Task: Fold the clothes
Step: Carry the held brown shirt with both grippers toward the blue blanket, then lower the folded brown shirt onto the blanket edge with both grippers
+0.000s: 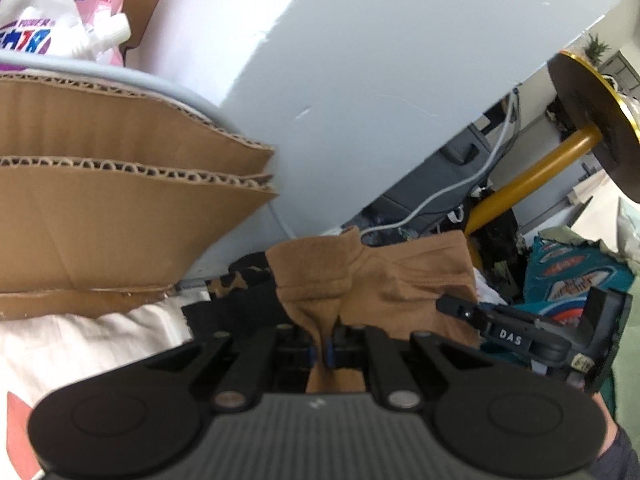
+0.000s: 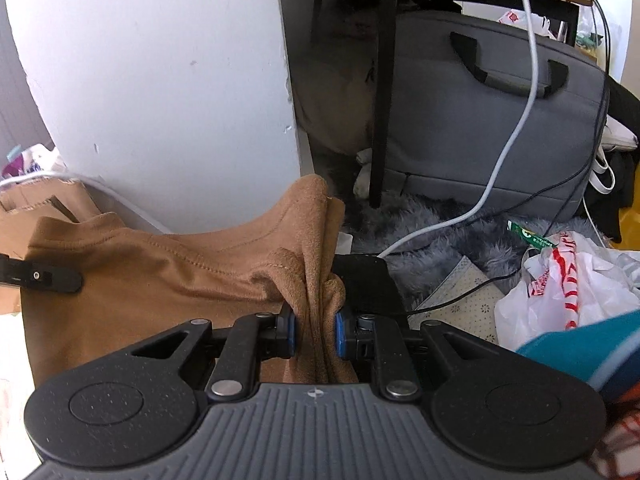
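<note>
A tan brown garment [image 1: 384, 276] hangs stretched between both grippers, held up off the surface. My left gripper [image 1: 320, 350] is shut on a bunched edge of it, the cloth pinched between the blue pads. In the right wrist view the same brown garment [image 2: 168, 272] spreads to the left, with a stitched seam showing. My right gripper [image 2: 316, 334] is shut on a thick fold of it. The right gripper's body [image 1: 532, 336] shows at the right of the left wrist view, and a tip of the left gripper [image 2: 44, 278] peeks in at the left edge.
Cardboard boxes [image 1: 120, 216] with pouches stand at the left against a white wall [image 1: 360, 60]. A grey laptop bag [image 2: 492, 120], a white cable [image 2: 516, 128], a fluffy grey rug [image 2: 432, 228] and a plastic bag [image 2: 568, 284] lie ahead. Other clothes [image 1: 576, 272] are piled at the right.
</note>
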Demonstrator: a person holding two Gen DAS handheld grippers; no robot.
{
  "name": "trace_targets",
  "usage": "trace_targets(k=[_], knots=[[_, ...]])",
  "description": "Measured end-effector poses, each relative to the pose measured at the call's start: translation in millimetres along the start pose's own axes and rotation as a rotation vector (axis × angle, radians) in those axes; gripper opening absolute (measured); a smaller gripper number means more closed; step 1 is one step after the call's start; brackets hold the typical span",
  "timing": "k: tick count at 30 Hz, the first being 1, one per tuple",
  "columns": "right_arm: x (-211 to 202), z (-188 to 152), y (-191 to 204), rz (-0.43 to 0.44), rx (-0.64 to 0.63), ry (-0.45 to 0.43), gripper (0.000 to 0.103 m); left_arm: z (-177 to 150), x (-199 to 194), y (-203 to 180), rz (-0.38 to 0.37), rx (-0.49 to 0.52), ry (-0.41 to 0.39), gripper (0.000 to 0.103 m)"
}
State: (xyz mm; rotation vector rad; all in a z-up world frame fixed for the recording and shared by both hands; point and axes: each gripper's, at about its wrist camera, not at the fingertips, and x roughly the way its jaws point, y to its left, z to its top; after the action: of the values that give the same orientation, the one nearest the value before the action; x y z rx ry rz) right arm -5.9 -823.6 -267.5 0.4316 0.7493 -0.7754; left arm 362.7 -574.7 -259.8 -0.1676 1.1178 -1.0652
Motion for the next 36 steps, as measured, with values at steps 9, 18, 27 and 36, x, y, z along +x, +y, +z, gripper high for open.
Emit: trace_targets(k=[9, 18, 27, 36], knots=[[30.9, -2.9, 6.5, -0.117, -0.075, 0.030, 0.041, -4.9, 24.2, 23.5, 0.074, -0.041, 0.028, 0.012], [24.2, 12.7, 6.7, -0.232, -0.095, -0.017, 0.041, -1.1, 5.7, 26.7, 0.129, -0.050, -0.048, 0.030], [-20.5, -5.5, 11.6, -0.114, -0.066, -0.082, 0.032, -5.8, -29.0, 25.7, 0.173, -0.072, -0.131, 0.030], [0.7, -51.0, 22.1, -0.137, -0.126, 0.022, 0.027, -43.0, -40.9, 15.2, 0.145, -0.118, -0.101, 0.031]])
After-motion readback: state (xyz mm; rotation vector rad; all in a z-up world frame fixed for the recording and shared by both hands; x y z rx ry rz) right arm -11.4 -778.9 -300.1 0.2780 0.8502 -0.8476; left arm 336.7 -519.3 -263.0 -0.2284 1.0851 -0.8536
